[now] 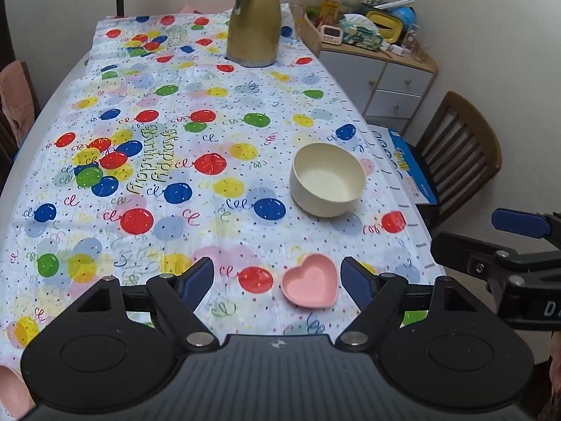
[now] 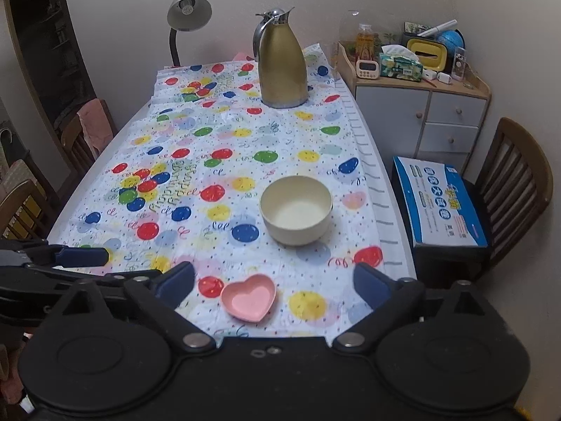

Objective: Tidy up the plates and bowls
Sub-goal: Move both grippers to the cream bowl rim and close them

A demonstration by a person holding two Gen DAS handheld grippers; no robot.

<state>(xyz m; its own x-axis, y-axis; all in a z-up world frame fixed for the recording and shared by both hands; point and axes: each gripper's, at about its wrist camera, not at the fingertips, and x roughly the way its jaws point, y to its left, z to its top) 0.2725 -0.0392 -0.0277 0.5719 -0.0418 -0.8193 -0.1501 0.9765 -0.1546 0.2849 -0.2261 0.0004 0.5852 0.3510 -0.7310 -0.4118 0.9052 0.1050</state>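
- Bowls and plates number two: a cream bowl (image 2: pixel 296 210), round, deep and matte, and a small pink heart-shaped dish (image 2: pixel 249 301), smooth and shallow; the bowl stands on the table at about one o'clock from the dish, apart from it.
- Writing on the tablecloth (image 2: pixel 224 133) reads "Happy Birthday" in looping script, among glossy printed balloons in red, blue, yellow and green; the cloth looks like thin plastic, creased.
- A blue and white cardboard box (image 2: pixel 438 203) on the chair (image 2: pixel 515 182) at three o'clock carries large characters I cannot read.
- At twelve o'clock a gold metal jug (image 2: pixel 282 66) with a chrome handle and spout stands upright, with a grey gooseneck lamp (image 2: pixel 188 10) at eleven.
- A wooden cabinet (image 2: pixel 420 115) with pale drawers holds a tissue box, a bottle and a small timer.
- The left gripper (image 1: pixel 277 279) is spread, nothing between its blue pads, the dish lying beneath the gap.
- The right gripper (image 2: pixel 273 280) is spread wider, empty, the dish below and untouched.
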